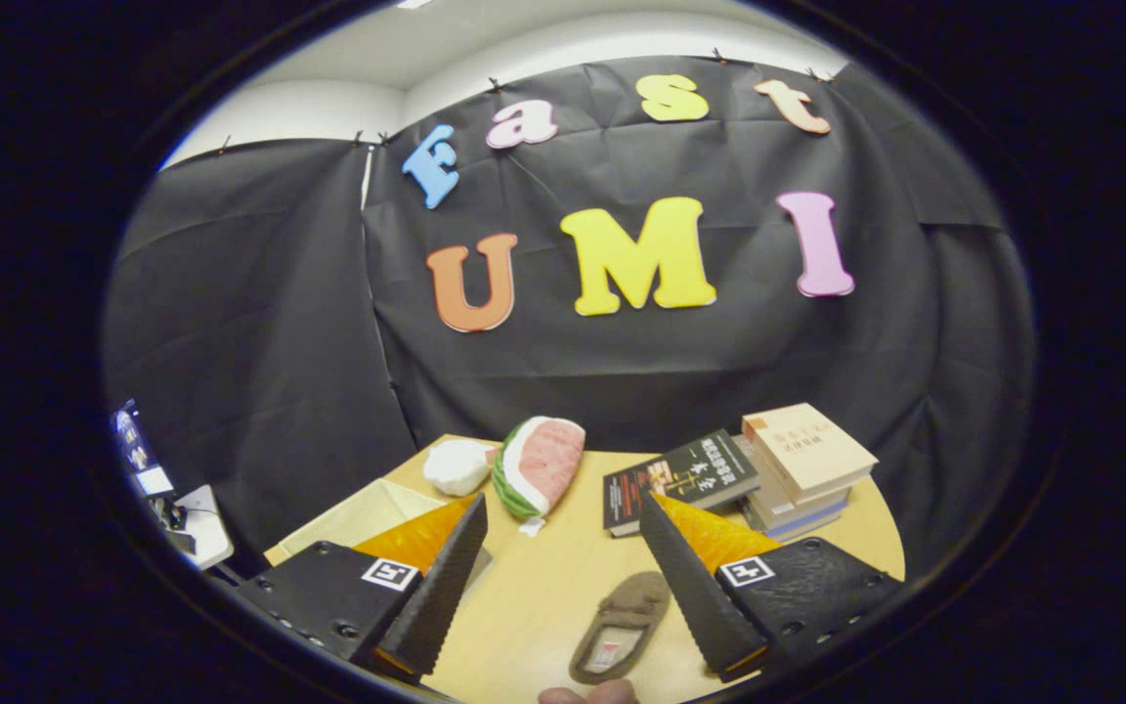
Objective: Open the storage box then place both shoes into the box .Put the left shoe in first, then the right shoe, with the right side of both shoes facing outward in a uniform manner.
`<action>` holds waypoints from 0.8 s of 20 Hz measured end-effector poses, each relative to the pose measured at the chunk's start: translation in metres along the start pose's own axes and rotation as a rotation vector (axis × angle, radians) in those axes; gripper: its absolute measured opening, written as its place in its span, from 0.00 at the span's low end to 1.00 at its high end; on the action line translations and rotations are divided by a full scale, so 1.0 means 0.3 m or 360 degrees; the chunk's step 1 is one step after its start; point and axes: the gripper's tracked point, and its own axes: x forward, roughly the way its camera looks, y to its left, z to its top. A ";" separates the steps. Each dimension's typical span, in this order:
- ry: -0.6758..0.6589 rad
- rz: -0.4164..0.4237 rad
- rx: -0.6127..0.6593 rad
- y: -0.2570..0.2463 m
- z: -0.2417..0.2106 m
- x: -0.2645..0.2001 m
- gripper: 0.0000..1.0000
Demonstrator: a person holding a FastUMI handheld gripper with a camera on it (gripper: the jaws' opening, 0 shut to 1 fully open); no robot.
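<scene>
Shoe (622, 626) btwn wide-apart jaws, untouched

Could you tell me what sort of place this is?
Probably a staged recording booth: black cloth walls surround a wooden table set with props, including a slipper between the open gripper's fingers and stacked books.

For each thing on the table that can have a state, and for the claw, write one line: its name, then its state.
claw: open, fingers wide apart, holding nothing.
shoe: lying sole down on the table, between the fingers, not gripped.
storage box: behind the left finger; open or closed cannot be told.
watermelon plush: lying beyond the fingers, beside a white plush.
black book: closed, leaning on the stack.
stack of books: closed, piled flat.
</scene>
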 end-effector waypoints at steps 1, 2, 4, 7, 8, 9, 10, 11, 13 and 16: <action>0.0014 -0.0036 0.0009 -0.040 -0.037 -0.006 0.96; 0.0041 -0.0067 0.0025 -0.078 -0.084 -0.003 0.96; 0.0128 -0.0128 0.0057 -0.147 -0.199 0.008 0.96; 0.0295 -0.0174 0.0100 -0.211 -0.373 0.048 0.96; 0.0348 -0.0180 0.0101 -0.225 -0.431 0.067 0.96; 0.0407 -0.0188 0.0093 -0.235 -0.486 0.082 0.96; 0.0461 -0.0187 0.0083 -0.241 -0.546 0.107 0.96; 0.0520 -0.0201 0.0078 -0.250 -0.596 0.129 0.96; 0.0629 -0.0220 0.0089 -0.268 -0.688 0.168 0.96; 0.0741 -0.0239 0.0132 -0.280 -0.773 0.198 0.96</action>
